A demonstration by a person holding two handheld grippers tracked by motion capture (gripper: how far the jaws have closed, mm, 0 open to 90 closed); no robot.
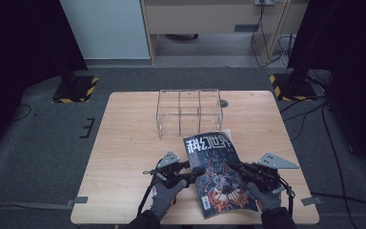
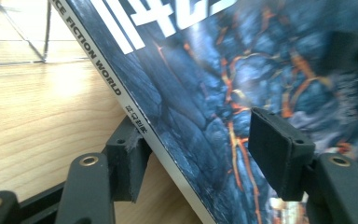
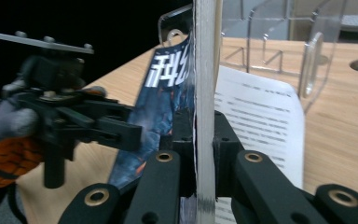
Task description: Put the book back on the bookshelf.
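Magazine (image 1: 218,174) sits lower centre-right of the high view, on the near part of the wooden table (image 1: 124,148), dark lava-pattern cover up, white title characters at its top edge. Far corner reaches close to the clear acrylic rack (image 1: 189,112), which stands mid-frame toward the table's far edge.

Right tool (image 1: 248,172) comes in from the lower right, clamped on the magazine's right edge. In the right gripper view: jaws pinched tight on the page stack, paper edge (image 3: 205,116) running vertically up the frame centre between the pads, cover to the left, printed text page (image 3: 261,121) fanned out to the right. Closed as far as it gets, holding the magazine.

Left tool (image 1: 183,172) at the lower centre-left, at the magazine's left edge. In the left gripper view: jaws stand apart and straddle the spine (image 2: 135,116), one pad under it at lower left, touching or just at the white spine strip, other pad over the cover at right. Whether that pad touches the cover: cannot tell. Cover side lifted off the table here, wood visible beneath at left. Reads as partly open, not clamped.

Gloved left hand (image 3: 9,140) visible at the left of the right gripper view, behind the left tool.
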